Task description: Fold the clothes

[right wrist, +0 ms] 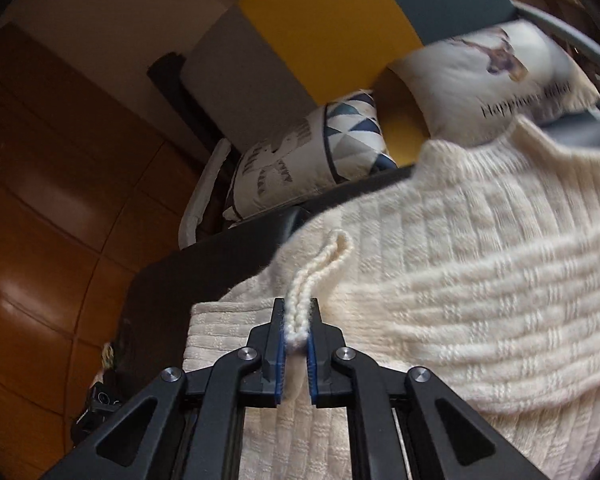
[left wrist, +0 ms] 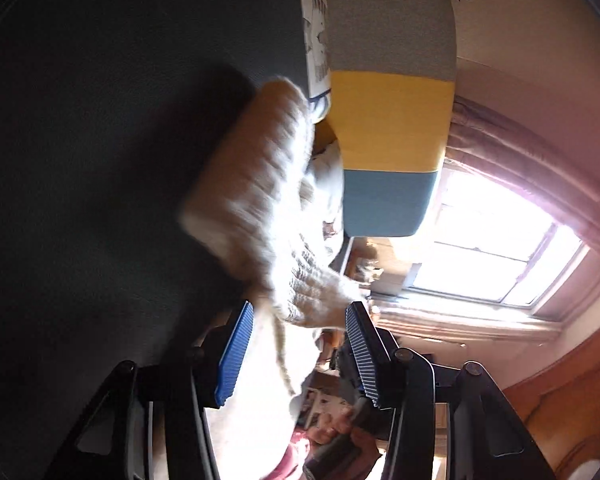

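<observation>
Our right claw point(right wrist: 296, 330) was pinched shut on a thin doubled fold at the edge of the cream knit sweater point(right wrist: 460, 280), which lay draped over the dark surface point(right wrist: 204, 276) before the cushions point(right wrist: 300, 152). Our left claw point(left wrist: 300, 356) stood wide open with the knit passing loose between its pads point(left wrist: 236, 352). We judged that so slight a bite could slip if pulled, and the open left side would let the fold sag crooked.

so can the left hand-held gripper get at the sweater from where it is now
Probably yes. The left hand-held gripper is open, and a part of the cream sweater already hangs between its blue pads with nothing in the way. The right hand-held gripper is shut on another fold.
</observation>
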